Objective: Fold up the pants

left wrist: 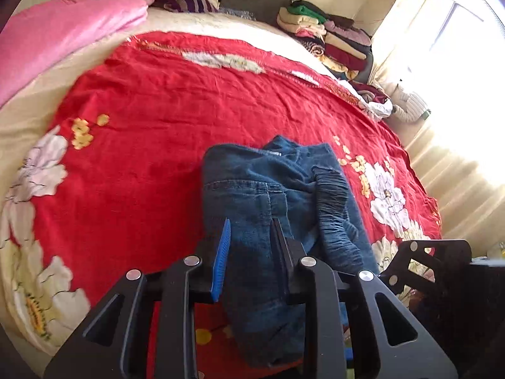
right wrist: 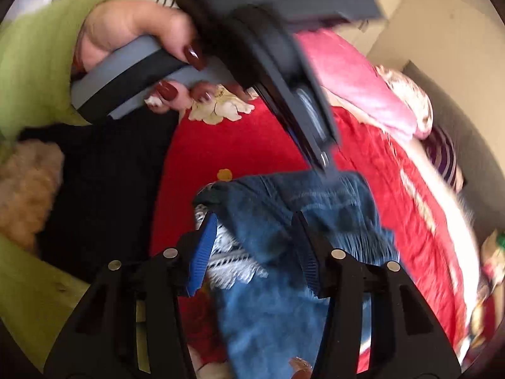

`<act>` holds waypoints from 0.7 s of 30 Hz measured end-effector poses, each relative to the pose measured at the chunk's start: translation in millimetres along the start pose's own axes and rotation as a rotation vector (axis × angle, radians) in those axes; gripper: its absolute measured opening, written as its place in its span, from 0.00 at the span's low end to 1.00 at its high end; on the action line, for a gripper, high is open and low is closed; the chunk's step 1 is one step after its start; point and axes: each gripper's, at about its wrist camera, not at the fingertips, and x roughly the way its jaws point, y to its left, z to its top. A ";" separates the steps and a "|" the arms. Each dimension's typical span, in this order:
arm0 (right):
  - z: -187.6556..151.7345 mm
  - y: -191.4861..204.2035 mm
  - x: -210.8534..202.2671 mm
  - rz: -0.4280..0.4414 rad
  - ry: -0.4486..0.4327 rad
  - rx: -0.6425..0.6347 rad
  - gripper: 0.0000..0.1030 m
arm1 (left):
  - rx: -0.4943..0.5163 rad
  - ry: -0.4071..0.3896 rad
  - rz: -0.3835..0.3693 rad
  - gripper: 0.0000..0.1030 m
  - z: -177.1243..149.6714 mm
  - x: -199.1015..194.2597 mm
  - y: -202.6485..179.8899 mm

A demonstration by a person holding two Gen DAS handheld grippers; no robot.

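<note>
The blue jeans lie folded in a compact bundle on the red flowered bedspread. My left gripper hangs open just above the near part of the bundle, with denim between and below its fingers but not pinched. In the right wrist view the jeans lie under my right gripper, which is open over their near end; a white knit lining shows at its left finger. The left gripper's body, held by a hand with dark red nails, reaches down to the jeans' far edge.
A pink quilt and pillows lie at the bed's far left. A stack of folded clothes stands at the far right corner by a bright window. The person's green sleeve and dark trousers fill the left of the right wrist view.
</note>
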 end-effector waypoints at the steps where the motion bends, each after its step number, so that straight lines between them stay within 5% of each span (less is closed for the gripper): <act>1: -0.4 -1.3 6.7 0.005 0.002 -0.011 0.36 | -0.003 0.013 0.001 0.23 -1.3 8.1 1.1; 2: -1.9 -1.5 10.6 0.018 0.005 -0.012 0.12 | -0.003 0.018 0.004 0.23 -1.4 13.7 1.5; 3: -4.5 -3.5 14.4 0.049 0.011 -0.006 0.03 | -0.002 0.023 0.014 0.23 -2.7 19.8 2.0; 8: -16.5 -4.2 -9.9 0.184 -0.007 0.016 0.01 | -0.001 0.014 -0.005 0.25 -7.0 24.8 2.8; 12: -38.3 0.3 9.7 0.174 0.076 0.022 0.01 | 0.011 0.002 0.004 0.25 -9.5 25.2 -0.4; 21: -34.5 -6.7 0.6 0.174 0.070 0.086 0.09 | 0.030 -0.027 0.013 0.33 -14.2 17.4 -8.4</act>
